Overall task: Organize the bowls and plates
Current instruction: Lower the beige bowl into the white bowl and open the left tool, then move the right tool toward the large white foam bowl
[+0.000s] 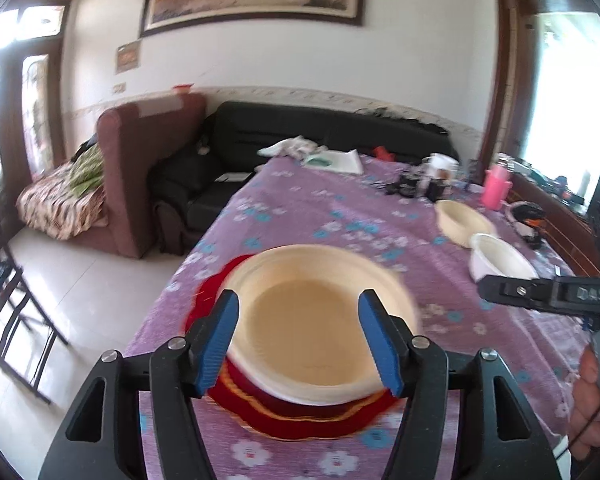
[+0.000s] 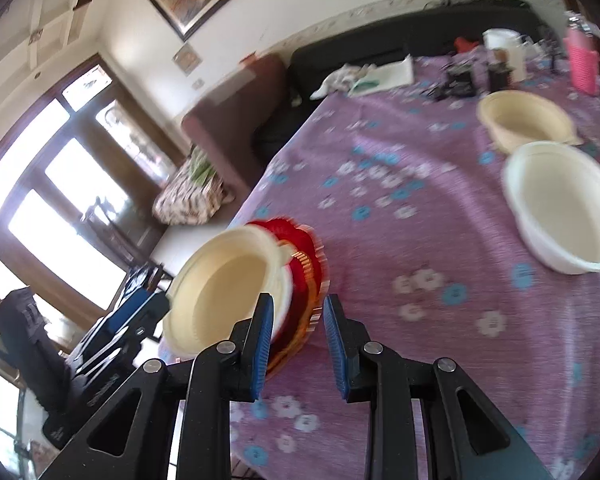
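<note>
A cream plate (image 1: 316, 320) lies on top of a stack with a white plate and a red scalloped plate (image 1: 300, 420) near the table's left edge. My left gripper (image 1: 300, 340) is open, its blue pads (image 1: 222, 344) either side of the cream plate, above it. My right gripper (image 2: 296, 344) is open and empty, just right of the same stack (image 2: 228, 288). A cream bowl (image 2: 524, 120) and a white bowl (image 2: 564, 204) stand apart at the table's right, also in the left wrist view (image 1: 464, 220) (image 1: 500, 260).
The table has a purple flowered cloth (image 1: 340, 208). At its far end are a pink cup (image 1: 496, 186), a white mug (image 1: 440, 166), dark small items and papers (image 1: 340, 160). A black sofa (image 1: 228, 152) and brown armchair (image 1: 140, 168) stand beyond the left edge.
</note>
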Available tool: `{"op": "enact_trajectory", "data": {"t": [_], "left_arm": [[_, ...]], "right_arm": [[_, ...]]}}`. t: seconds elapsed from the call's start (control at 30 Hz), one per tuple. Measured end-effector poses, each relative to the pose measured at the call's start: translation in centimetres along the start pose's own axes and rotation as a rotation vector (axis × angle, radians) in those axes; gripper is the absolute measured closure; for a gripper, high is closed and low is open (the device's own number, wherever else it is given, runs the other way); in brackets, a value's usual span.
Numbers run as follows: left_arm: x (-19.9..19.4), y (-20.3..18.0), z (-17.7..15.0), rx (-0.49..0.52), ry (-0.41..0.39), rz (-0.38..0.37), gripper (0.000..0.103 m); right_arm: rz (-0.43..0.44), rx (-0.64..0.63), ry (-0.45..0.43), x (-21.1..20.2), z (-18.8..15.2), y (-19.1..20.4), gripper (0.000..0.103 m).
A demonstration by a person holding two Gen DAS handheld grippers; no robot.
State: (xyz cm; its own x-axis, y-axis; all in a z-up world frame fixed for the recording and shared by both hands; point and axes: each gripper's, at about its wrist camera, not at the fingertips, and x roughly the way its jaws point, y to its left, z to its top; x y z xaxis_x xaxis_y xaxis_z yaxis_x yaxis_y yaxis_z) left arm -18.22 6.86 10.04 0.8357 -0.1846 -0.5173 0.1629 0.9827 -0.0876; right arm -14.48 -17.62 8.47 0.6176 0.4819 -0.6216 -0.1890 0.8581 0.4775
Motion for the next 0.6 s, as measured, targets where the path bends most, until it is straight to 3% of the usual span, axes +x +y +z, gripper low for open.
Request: {"op": "enact_trajectory", "data": {"t": [0.23,0.4,0.6], "left_arm": [[-0.3,-7.5,-1.0,0.133,-0.003,-0.149,0.036],[2.0,-14.3,-3.1,0.254,0.083,-0.282,0.034],[6.4,-19.1,-5.0,0.309,0.211,-0.357,0.034]], "right_arm": [[-0.103,0.044,-0.154,-5.5,-0.4,-4.5,0.074],[-0.209,0.134,-0.254,-9.6,-0.7,-9.8,0.074],[-0.299,0.293,-0.309,-13.0,-1.8,-17.1,0.074]]}}
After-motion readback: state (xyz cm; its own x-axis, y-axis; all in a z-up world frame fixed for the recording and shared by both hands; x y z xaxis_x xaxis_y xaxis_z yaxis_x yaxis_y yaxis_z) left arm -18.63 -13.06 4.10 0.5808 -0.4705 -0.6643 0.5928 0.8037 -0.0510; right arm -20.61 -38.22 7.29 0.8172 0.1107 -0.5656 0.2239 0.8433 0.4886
